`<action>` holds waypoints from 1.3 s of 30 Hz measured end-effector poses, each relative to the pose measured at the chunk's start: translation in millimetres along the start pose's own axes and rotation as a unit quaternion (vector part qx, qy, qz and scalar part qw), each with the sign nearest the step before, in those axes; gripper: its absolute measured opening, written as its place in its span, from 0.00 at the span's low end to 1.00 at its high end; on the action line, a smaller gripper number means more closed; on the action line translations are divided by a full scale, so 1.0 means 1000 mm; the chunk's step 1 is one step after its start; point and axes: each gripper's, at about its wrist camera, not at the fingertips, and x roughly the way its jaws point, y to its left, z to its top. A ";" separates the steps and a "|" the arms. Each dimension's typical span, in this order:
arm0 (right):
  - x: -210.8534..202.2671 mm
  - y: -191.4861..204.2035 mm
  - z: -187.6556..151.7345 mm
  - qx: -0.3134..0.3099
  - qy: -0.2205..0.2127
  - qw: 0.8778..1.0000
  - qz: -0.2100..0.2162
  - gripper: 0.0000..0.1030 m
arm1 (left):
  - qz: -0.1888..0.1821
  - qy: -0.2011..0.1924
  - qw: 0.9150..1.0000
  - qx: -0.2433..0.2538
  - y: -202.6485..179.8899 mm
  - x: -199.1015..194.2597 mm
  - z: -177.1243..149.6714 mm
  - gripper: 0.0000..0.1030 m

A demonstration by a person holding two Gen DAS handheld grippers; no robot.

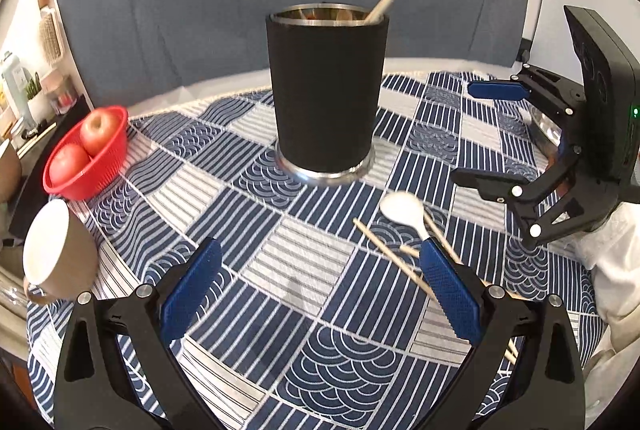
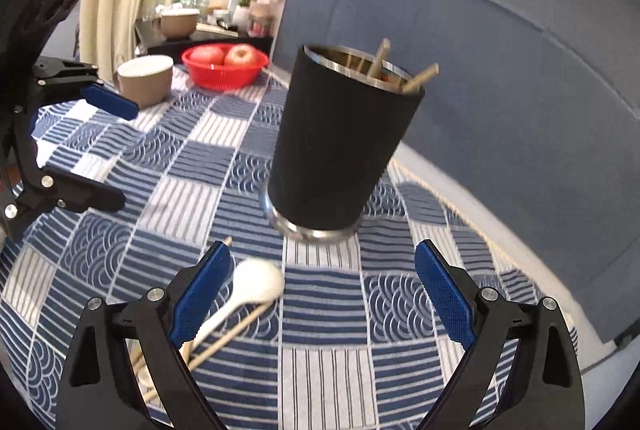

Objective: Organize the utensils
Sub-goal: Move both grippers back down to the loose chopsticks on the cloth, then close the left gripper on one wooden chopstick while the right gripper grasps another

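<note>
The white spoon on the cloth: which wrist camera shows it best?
The left wrist view. There the white spoon lies in the open with its bowl and most of its handle visible beside the chopsticks. In the right wrist view the spoon is blurred and the left finger of the right tongs covers its handle end.

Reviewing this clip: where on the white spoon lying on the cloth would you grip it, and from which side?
Grip the white spoon on its thin handle, just behind the bowl, coming straight down from above. It lies flat on the tablecloth with chopsticks alongside, so closing across the narrow handle looks surer than on the rounded bowl. The right gripper seems nearest.
</note>
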 end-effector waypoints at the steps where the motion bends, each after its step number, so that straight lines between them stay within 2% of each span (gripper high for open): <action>1: 0.002 -0.001 -0.003 0.002 0.007 1.000 -0.001 0.86 | 0.001 0.004 1.000 -0.001 0.000 0.002 -0.002 0.94; 11: 0.033 -0.005 -0.031 0.044 0.085 0.995 0.012 0.86 | -0.012 0.043 0.999 -0.003 -0.014 0.029 -0.016 0.94; 18: 0.054 -0.008 -0.046 0.090 0.121 0.988 0.034 0.87 | -0.009 0.065 0.998 0.001 -0.027 0.052 -0.019 0.94; 21: 0.057 -0.013 -0.049 0.120 0.121 0.984 0.050 0.89 | -0.001 0.071 0.997 -0.008 -0.027 0.061 -0.021 0.94; 26: 0.062 -0.021 -0.055 0.169 0.132 0.974 0.069 0.90 | -0.016 0.078 0.996 -0.046 -0.021 0.074 -0.025 0.94; 32: 0.062 -0.016 -0.054 0.172 0.131 0.974 0.062 0.92 | 0.016 0.079 0.995 -0.052 -0.026 0.081 -0.022 0.94; 34: 0.064 -0.010 -0.054 0.164 0.137 0.976 0.041 0.92 | 0.033 0.080 0.996 -0.038 -0.032 0.084 -0.021 0.96; 39: 0.063 -0.010 -0.056 0.168 0.126 0.977 0.034 0.93 | 0.036 0.062 0.997 -0.034 -0.033 0.080 -0.024 0.96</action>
